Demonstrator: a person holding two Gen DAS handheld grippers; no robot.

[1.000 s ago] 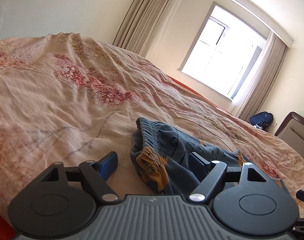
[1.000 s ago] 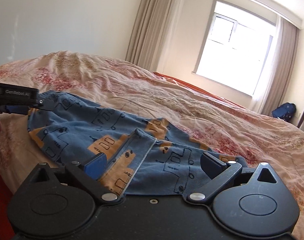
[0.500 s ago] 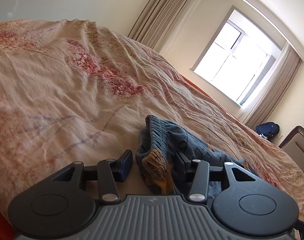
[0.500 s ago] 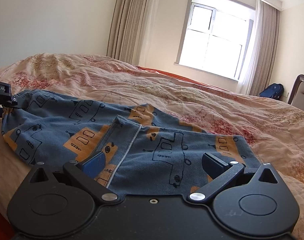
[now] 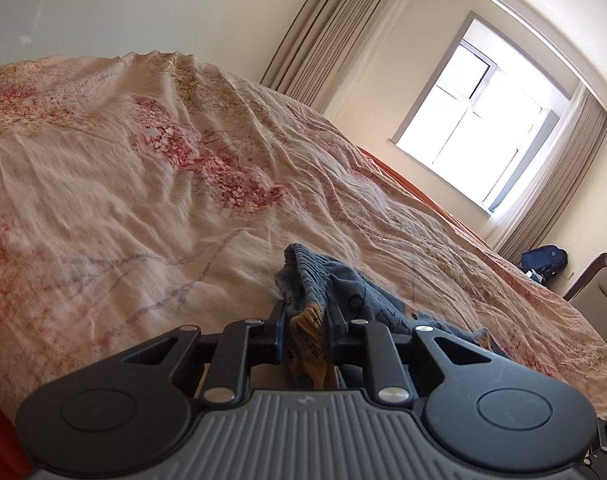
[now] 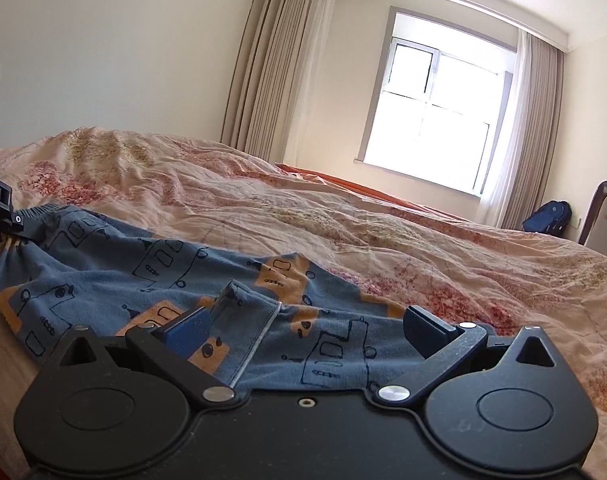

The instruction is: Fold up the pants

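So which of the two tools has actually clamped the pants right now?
The left tool: its fingers are pinched shut on the waistband end of the blue patterned cotton pants. The right tool is wide open over the fabric, gripping nothing.

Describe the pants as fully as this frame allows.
The pants are soft blue knit with orange blocks and dark line drawings. They lie spread and wrinkled on the bedspread. The left hand-held gripper is shut on the gathered waistband end; the right hand-held gripper stands open over a raised cuff at the other end.
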